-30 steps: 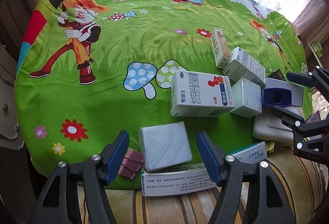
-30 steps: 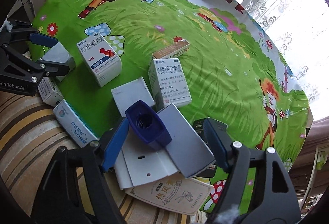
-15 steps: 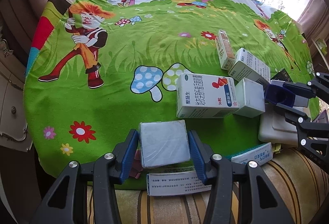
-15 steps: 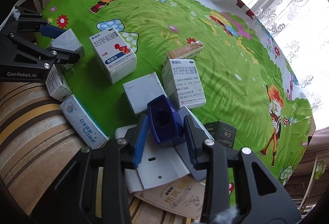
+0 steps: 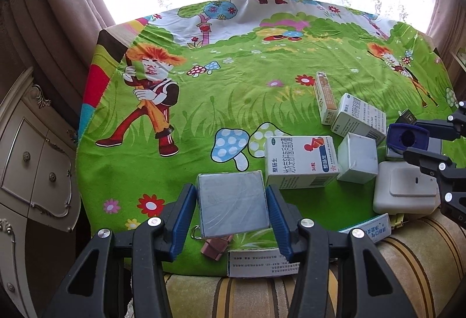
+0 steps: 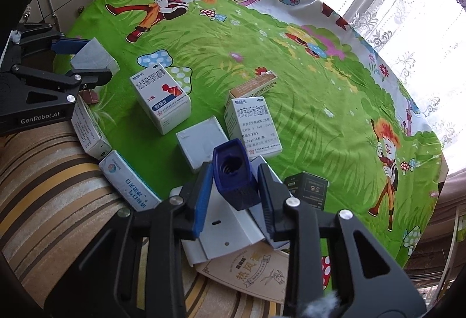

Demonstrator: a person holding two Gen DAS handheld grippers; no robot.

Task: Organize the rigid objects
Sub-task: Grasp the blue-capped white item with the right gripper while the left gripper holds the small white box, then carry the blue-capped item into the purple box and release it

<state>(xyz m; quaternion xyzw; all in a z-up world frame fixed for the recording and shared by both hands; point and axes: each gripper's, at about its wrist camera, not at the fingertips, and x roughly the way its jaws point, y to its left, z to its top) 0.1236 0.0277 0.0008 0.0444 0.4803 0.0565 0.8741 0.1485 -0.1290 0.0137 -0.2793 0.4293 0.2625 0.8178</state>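
My left gripper (image 5: 231, 213) pinches the grey box (image 5: 233, 205), lifted just above the near edge of the cartoon cloth (image 5: 204, 102). My right gripper (image 6: 233, 186), its jaws having just closed, clamps the blue cap (image 6: 234, 175) over the white flat case (image 6: 224, 230) at the near right. I judge sorting barely begun: medicine cartons (image 5: 301, 160) lie scattered between.

Pink item (image 5: 217, 245) partly hidden beneath held grey box (image 5: 233, 204).
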